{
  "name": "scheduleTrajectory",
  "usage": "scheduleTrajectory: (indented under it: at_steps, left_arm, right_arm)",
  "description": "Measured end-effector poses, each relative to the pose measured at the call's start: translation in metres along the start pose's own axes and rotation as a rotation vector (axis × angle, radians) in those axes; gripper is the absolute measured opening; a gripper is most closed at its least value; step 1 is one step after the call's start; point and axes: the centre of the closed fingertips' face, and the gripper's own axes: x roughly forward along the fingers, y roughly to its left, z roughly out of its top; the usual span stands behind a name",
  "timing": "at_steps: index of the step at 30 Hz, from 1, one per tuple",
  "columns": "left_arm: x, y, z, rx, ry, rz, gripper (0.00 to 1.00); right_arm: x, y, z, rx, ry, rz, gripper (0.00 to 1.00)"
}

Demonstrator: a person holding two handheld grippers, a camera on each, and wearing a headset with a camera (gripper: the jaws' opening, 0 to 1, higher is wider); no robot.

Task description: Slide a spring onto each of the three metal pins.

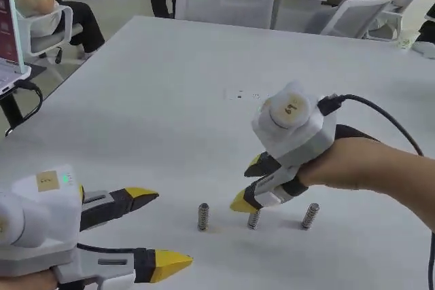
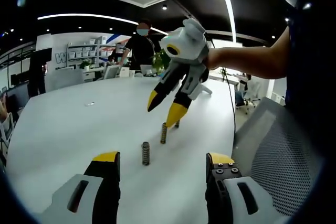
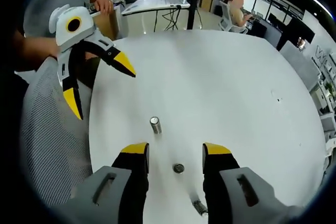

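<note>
Three small metal coil springs stand upright in a row on the white table [image 1: 170, 100]: a left spring [image 1: 203, 216], a middle spring [image 1: 253, 219] and a right spring [image 1: 310, 215]. From above, the spring [image 3: 155, 124] and its neighbour [image 3: 178, 168] show round metal tops, as of pins inside the coils. My right gripper [image 1: 248, 183] hovers open just above the middle spring, which lies between its jaws [image 3: 176, 149]. My left gripper [image 1: 160, 227] is open and holds nothing, low at the left and short of the nearest spring [image 2: 145, 153]. The right gripper [image 2: 176, 98] hangs over the far springs.
Office chairs [image 1: 224, 1] and desks stand beyond the table's far edge, with seated and standing people behind. A black cable [image 1: 387, 120] trails from the right gripper. A laptop edge [image 1: 10, 32] sits at the far left. The near table edge meets a mesh chair [image 3: 52, 145].
</note>
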Motion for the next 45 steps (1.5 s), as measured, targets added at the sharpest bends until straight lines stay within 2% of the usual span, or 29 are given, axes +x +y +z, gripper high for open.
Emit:
scheduleTrajectory:
  at_steps: [10, 17, 18, 25, 30, 38, 45]
  left_arm:
    - [0.003, 0.000, -0.002, -0.012, 0.003, 0.001, 0.62]
    - [0.004, 0.000, 0.000, -0.013, -0.001, 0.004, 0.62]
    - [0.004, 0.001, -0.001, -0.013, 0.000, 0.005, 0.62]
    - [0.006, 0.000, 0.001, -0.016, -0.004, 0.006, 0.62]
    - [0.006, 0.001, 0.001, -0.017, -0.006, 0.005, 0.63]
    - [0.007, 0.001, 0.000, -0.026, -0.008, 0.007, 0.63]
    - [0.006, 0.002, 0.001, -0.029, -0.012, 0.010, 0.63]
  right_arm:
    - [-0.023, -0.011, -0.006, 0.072, -0.133, -0.065, 0.52]
    - [-0.039, -0.018, -0.013, 0.115, -0.206, -0.106, 0.59]
    - [-0.043, -0.020, -0.012, 0.126, -0.234, -0.125, 0.62]
    - [-0.061, -0.026, -0.024, 0.173, -0.285, -0.167, 0.66]
    - [-0.071, -0.029, -0.033, 0.205, -0.314, -0.208, 0.73]
    - [-0.085, -0.027, -0.054, 0.259, -0.355, -0.242, 0.82]
    - [-0.092, -0.021, -0.076, 0.299, -0.409, -0.263, 0.84]
